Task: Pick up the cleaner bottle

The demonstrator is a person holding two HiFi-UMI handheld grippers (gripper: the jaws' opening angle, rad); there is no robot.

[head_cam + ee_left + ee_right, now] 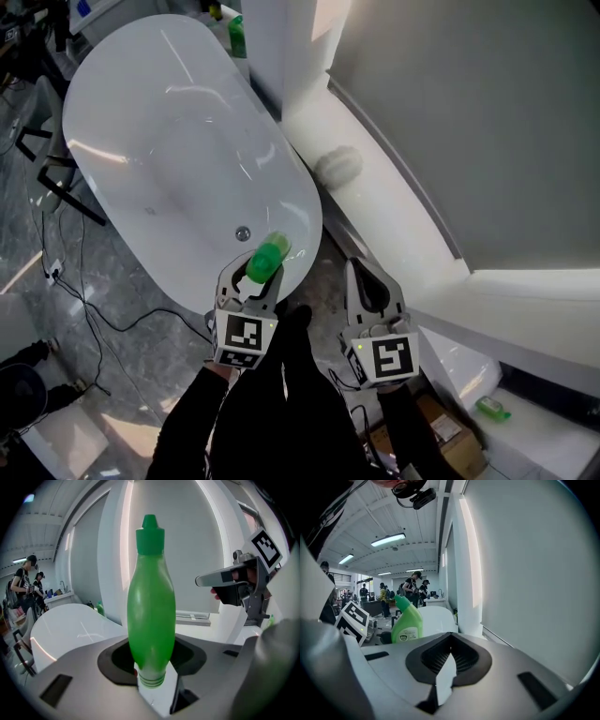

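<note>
The green cleaner bottle [267, 258] stands upright between the jaws of my left gripper [255, 272], just above the near end of the white bathtub [141, 112]. In the left gripper view the bottle [151, 606] fills the middle, cap up, with my left gripper [151, 667] shut on its lower body. My right gripper [367, 281] is beside it to the right, with its jaws together and nothing in them. The right gripper view shows my right gripper [449, 656] closed and the bottle [407, 623] off to the left. The left gripper view also shows my right gripper [234, 581] at the right.
A second green bottle [237, 37] stands at the tub's far end. A white sloped ledge [394, 187] and wall run along the right. Cables [84, 300] lie on the marble floor at left. A cardboard box [450, 441] and a small green bottle [491, 408] sit at lower right.
</note>
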